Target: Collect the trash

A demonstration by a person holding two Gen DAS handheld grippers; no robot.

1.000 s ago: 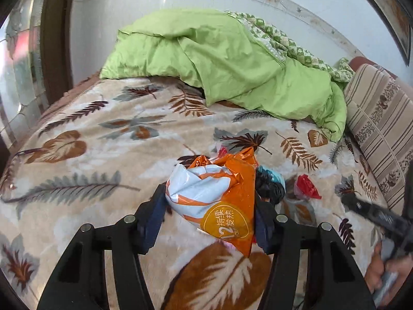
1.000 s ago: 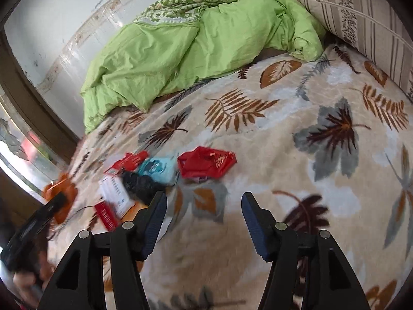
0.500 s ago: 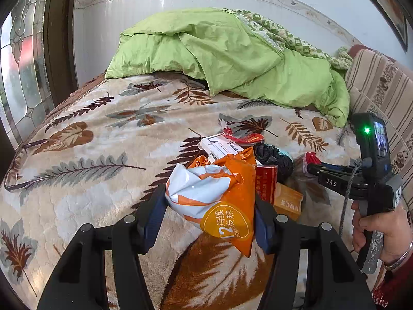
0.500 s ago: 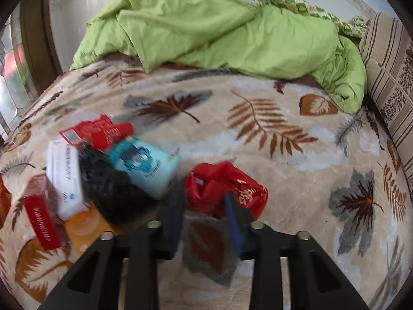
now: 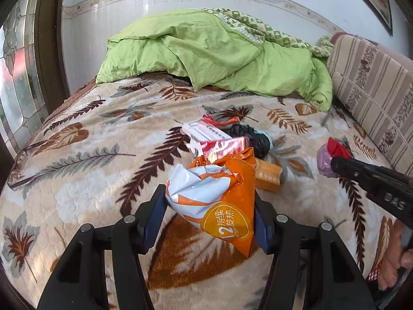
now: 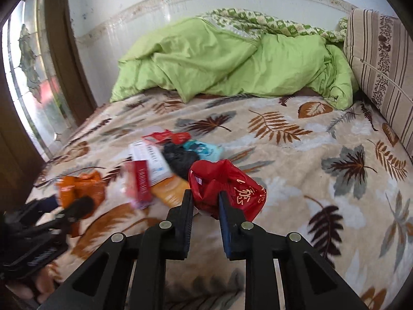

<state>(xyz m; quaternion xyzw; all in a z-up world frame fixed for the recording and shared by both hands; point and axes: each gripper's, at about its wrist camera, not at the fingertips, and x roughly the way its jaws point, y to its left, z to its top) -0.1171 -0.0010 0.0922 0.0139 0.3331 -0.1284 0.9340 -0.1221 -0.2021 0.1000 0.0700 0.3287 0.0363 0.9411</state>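
Holding trash in both grippers, you have no free jaws for the pile that lies on the bed. Your left gripper (image 5: 210, 214) has its jaws closed on the orange snack bag (image 5: 219, 196), which stands up between them with its long axis pointing away from you. Your right gripper (image 6: 205, 206) has its jaws narrowed on a red plastic bag (image 6: 224, 188); the bag bulges up and to the right of the jaws.

What the next move turns on is where the loose pile sits. The white box (image 5: 205, 133), the red foil pack (image 5: 224, 147), the black crumpled bag (image 5: 250, 137) and the small orange packet (image 5: 267, 177) lie just beyond the snack bag, far and slightly right of your left jaws, and far and left of your right jaws. By my reading your left gripper is nearer to the orange packet, which lies crosswise just behind the snack bag.

No bin or collection bag shows in either view, so I cannot tell where the held pieces should go. The teal packet (image 6: 204, 149) is mostly hidden behind the black bag in the left view. The right view is blurred at its left side, so the red pack's print and your left gripper there are hard to make out.
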